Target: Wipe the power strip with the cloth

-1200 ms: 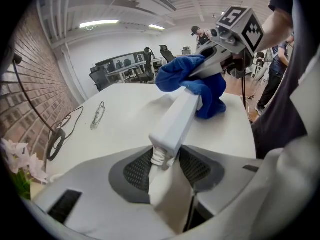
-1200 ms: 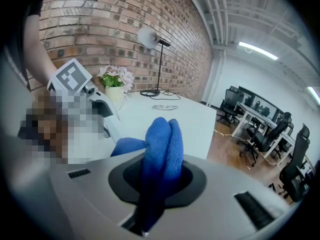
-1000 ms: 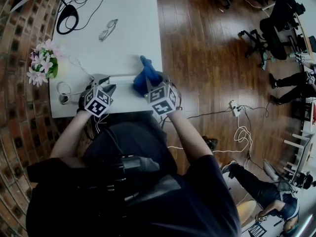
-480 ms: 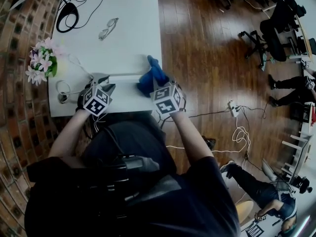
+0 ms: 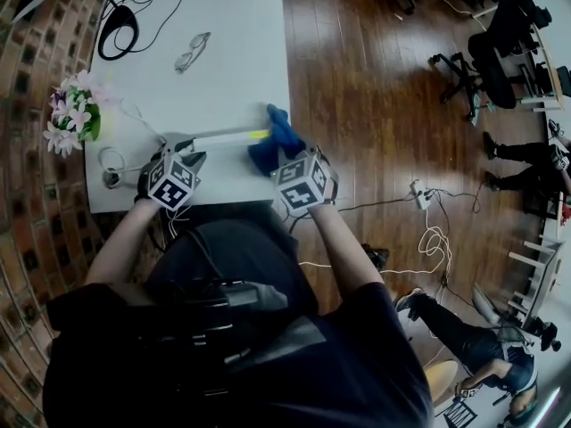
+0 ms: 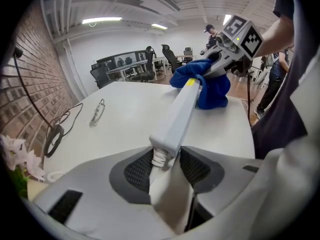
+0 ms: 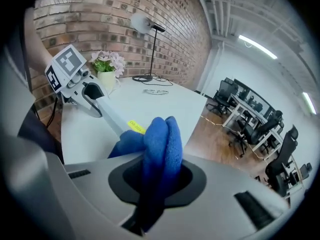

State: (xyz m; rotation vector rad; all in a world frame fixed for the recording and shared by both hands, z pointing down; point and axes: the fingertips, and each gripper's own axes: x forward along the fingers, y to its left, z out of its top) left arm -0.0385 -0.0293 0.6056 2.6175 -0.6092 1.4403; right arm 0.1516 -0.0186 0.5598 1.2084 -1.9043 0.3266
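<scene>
The wiping is under way, I judge. The left tongs (image 6: 162, 168) are clamped on the cord end of the strip (image 5: 223, 138), which stretches across the near part of the desk (image 5: 223, 52), at 12 o'clock from the person. The right tongs (image 7: 157, 176) are clamped on the cloth (image 7: 157, 139), which wraps over the strip's 3 o'clock end. How much is clean I cannot tell; the stretch toward 9 o'clock seems left.

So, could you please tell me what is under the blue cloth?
The power strip's end, just past its yellow label, goes under the cloth. The tip itself, and anything beneath it, is covered.
</scene>
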